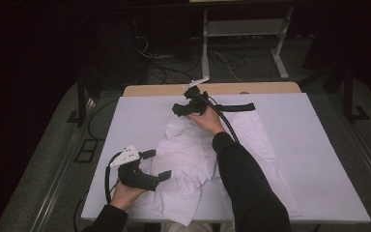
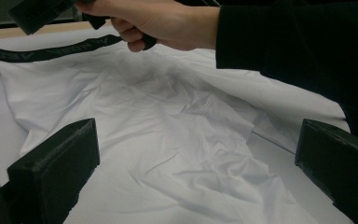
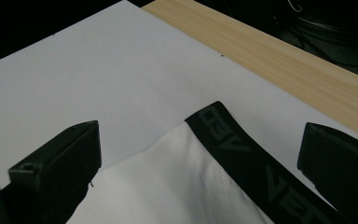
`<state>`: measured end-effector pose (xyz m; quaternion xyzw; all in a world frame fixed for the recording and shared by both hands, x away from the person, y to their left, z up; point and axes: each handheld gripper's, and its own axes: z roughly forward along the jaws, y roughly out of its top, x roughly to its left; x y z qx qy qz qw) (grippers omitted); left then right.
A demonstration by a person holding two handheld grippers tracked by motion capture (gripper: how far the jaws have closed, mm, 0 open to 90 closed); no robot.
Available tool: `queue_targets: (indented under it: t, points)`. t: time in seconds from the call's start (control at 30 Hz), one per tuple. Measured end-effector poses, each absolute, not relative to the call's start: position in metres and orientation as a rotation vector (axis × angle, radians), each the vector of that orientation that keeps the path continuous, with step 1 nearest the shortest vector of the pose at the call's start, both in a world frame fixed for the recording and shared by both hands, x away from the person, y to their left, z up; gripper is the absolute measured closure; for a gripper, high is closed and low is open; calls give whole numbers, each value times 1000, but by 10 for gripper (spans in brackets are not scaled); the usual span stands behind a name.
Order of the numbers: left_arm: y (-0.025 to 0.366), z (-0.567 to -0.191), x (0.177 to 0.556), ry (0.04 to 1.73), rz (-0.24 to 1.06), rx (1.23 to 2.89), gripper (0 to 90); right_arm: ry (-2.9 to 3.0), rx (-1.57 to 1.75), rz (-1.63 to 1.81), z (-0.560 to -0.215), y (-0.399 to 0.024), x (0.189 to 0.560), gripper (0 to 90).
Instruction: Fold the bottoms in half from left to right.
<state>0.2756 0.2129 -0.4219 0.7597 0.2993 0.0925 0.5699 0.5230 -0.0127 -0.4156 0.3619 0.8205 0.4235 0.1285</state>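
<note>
A white pair of shorts point(image 1: 193, 154) with a black waistband point(image 1: 236, 107) lies crumpled in the middle of the white board point(image 1: 319, 145). My left gripper point(image 1: 158, 164) hovers open over the near-left part of the cloth; in the left gripper view the rumpled shorts point(image 2: 168, 121) spread between its wide-apart jaws point(image 2: 198, 154). My right gripper point(image 1: 181, 102) is open at the far end, over the waistband's left corner. In the right gripper view the waistband point(image 3: 242, 149) and the shorts point(image 3: 168, 186) lie between its jaws point(image 3: 200, 154), untouched. The right hand point(image 2: 163, 21) also shows in the left gripper view.
A strip of wooden tabletop point(image 1: 212, 88) runs along the board's far edge, also seen as wooden tabletop point(image 3: 284, 60). Behind it, a white table frame point(image 1: 244, 43) and cables stand on the dark floor. Bare white board point(image 3: 98, 70) lies left of the shorts.
</note>
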Motion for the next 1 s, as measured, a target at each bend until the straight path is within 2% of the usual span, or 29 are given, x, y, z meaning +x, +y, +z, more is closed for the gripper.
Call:
queue_targets:
  t: [0.43, 0.57, 1.0]
  points:
    - [214, -421, 276, 702, 215, 1773, 0, 2388, 1037, 1207, -425, 13, 535, 0]
    - [214, -421, 276, 703, 216, 1769, 0, 2359, 1028, 1225, -426, 18, 536, 59]
    - [215, -421, 277, 706, 212, 1756, 0, 2363, 1115, 1216, -445, 24, 549, 106]
